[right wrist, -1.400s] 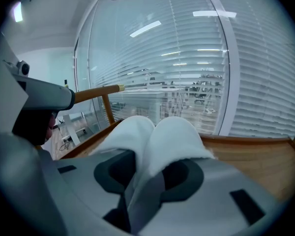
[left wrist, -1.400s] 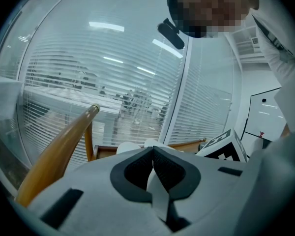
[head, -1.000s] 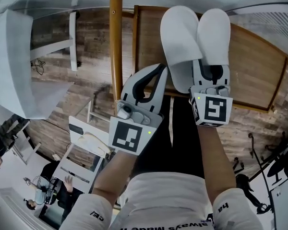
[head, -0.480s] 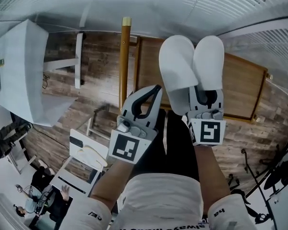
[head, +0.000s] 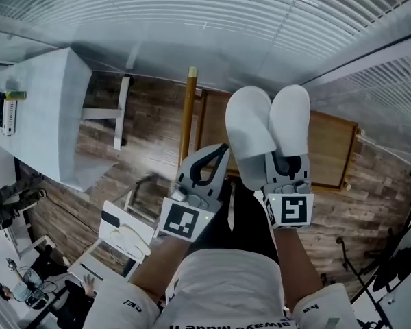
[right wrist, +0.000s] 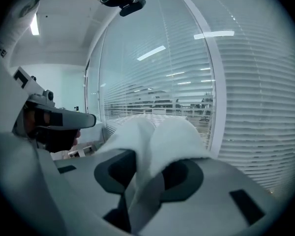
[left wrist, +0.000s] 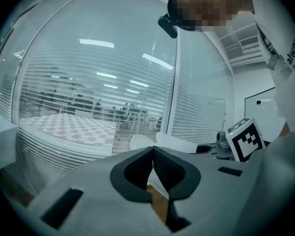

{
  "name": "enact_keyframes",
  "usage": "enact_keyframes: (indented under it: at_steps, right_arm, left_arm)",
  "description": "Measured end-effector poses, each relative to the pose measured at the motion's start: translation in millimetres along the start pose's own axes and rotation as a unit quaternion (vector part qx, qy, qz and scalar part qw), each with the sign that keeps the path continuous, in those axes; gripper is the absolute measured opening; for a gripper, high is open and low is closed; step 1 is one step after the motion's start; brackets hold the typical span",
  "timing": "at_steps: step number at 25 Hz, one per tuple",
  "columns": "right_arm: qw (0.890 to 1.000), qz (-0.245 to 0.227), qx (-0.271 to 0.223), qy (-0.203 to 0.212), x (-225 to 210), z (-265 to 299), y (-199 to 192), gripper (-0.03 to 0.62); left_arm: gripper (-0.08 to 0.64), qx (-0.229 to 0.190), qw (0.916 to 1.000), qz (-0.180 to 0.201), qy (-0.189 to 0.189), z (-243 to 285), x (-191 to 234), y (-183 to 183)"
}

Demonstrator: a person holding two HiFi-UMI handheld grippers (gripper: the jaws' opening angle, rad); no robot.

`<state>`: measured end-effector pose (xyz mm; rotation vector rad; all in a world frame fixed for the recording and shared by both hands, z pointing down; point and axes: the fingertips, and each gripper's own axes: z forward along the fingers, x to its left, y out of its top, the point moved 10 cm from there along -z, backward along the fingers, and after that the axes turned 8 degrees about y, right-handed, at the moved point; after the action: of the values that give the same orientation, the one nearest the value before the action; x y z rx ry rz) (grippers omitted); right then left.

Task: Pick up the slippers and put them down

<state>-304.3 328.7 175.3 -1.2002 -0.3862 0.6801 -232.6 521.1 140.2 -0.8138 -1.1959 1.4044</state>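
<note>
The right gripper [right wrist: 146, 176] is gripping two white slippers [head: 267, 125] by their heel ends between its fingers; the left gripper [left wrist: 153, 156] beside it is holding its fingers closed.

Blinds [head: 212, 19] close you off ahead, beyond the slippers [head: 267, 125]. Wooden pole [head: 187, 115] rises near your left gripper [head: 222, 149], on its left. Open floor [head: 151, 136] lies between pole and white table [head: 48, 122]. Wooden tabletop [head: 329, 149] sits below your right gripper [head: 286, 162].

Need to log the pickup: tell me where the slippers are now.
Head view, right of centre: the white slippers sit side by side in the right tongs, over the wooden board.
</note>
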Motion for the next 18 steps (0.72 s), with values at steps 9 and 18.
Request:
enact_keyframes:
  at_steps: [9,18]
  right_arm:
    - [1.000,-0.011,-0.017,0.024,12.0,-36.5,49.0,0.133]
    - [0.998,-0.018,-0.034,0.039,20.3,-79.2,100.3,0.133]
  left_arm:
    - [0.012,-0.022,0.9997,0.009,0.006,-34.5,-14.5,44.1]
    - [0.012,-0.045,0.9987,0.023,-0.005,-65.9,-37.2,90.0]
